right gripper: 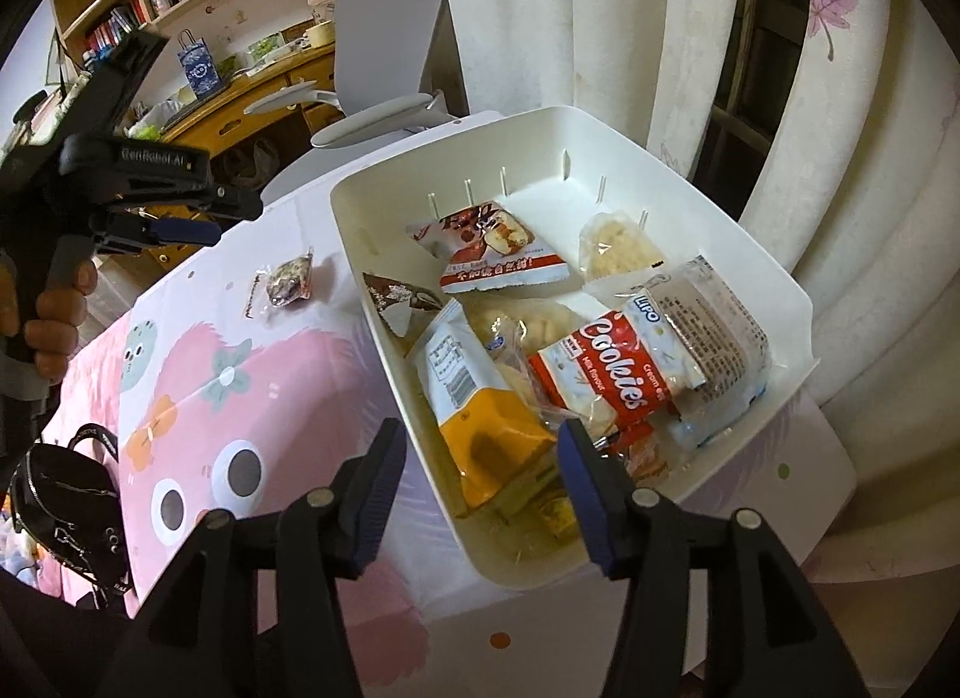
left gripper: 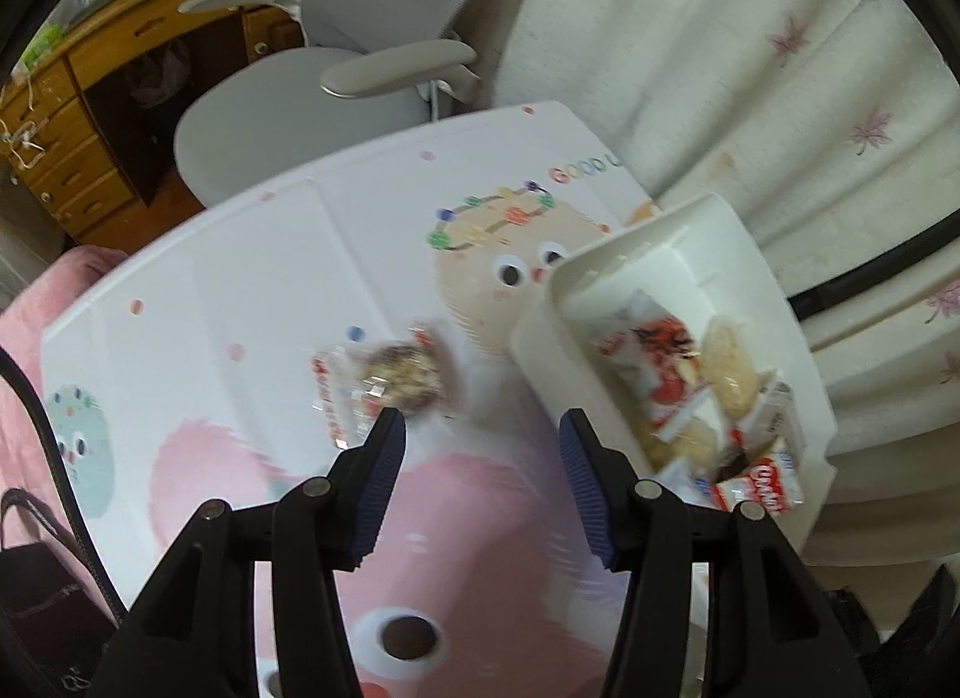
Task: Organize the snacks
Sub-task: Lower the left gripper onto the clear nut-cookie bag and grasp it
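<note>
On the printed table cover (right gripper: 198, 374), left of the white bin (right gripper: 798, 302): one clear snack packet (right gripper: 288, 281) (last loose item, by appearance), lying flat, apart from the bin wall. Left gripper (left gripper: 480, 428) above it, spread wide, empty. Right gripper (right gripper: 477, 440) likewise spread, empty, over the bin's near rim. Advised: descend squarely, pinch the crinkly film at its sealed edge, not the lumpy middle. Bin rigid, smooth plastic; wrappers inside glossy, slippery.

My left tool (left gripper: 480, 428): black plastic linkage arms, silver round pivot pins, ribbed dark-blue pads (left gripper: 384, 476). My right tool (right gripper: 477, 440): same build. White raised lettering on left tool's body. My hand (right gripper: 51, 326): bare skin on grey handle.
</note>
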